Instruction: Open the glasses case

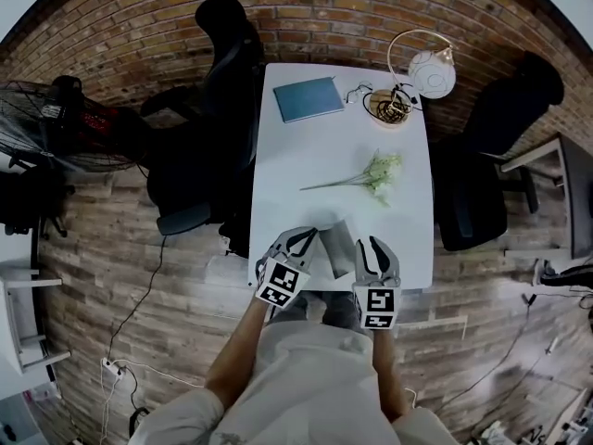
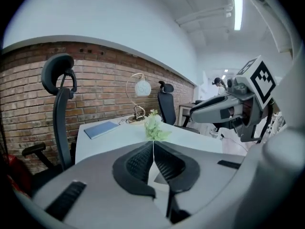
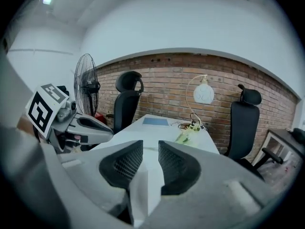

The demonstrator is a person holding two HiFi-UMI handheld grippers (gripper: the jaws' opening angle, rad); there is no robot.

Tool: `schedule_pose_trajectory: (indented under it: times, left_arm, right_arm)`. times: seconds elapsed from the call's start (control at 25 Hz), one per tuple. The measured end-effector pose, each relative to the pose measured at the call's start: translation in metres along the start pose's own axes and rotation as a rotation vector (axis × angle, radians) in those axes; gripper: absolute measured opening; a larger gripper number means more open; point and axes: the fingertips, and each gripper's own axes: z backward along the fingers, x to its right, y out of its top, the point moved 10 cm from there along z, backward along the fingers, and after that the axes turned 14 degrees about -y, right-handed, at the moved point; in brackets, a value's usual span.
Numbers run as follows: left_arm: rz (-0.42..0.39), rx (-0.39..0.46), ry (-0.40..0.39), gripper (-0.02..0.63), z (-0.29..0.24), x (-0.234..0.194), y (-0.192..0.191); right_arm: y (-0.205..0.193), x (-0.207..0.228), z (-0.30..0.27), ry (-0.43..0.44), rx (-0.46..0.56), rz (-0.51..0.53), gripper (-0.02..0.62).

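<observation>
Head view: the glasses case (image 1: 339, 248) lies at the near edge of the white counter (image 1: 343, 146), between the left tongs (image 1: 304, 239) and the right tongs (image 1: 371, 246). Neither appears to grip it. Whether its lid is raised is too small to tell, so the scene fits a shut case or an opened one.

Left gripper view: the left tongs (image 2: 153, 146) are closed, pads touching, empty.

Right gripper view: the right tongs (image 3: 147, 151) are drawn in to a thin slit and hold nothing.
</observation>
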Motion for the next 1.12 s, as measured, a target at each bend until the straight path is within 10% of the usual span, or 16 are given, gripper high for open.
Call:
schedule_pose_trajectory:
  times: [0.4,1.12]
  left_arm:
    - [-0.039,0.181,0.008,0.008,0.030,0.014,0.061]
    - [-0.070,0.193,0.176,0.008,-0.002,0.044,0.109]
  right_arm:
    - [0.051,0.009,0.031,-0.031,0.103,0.032,0.100]
    - [0.067,0.074,0.014,0.132,0.282,-0.008,0.100]
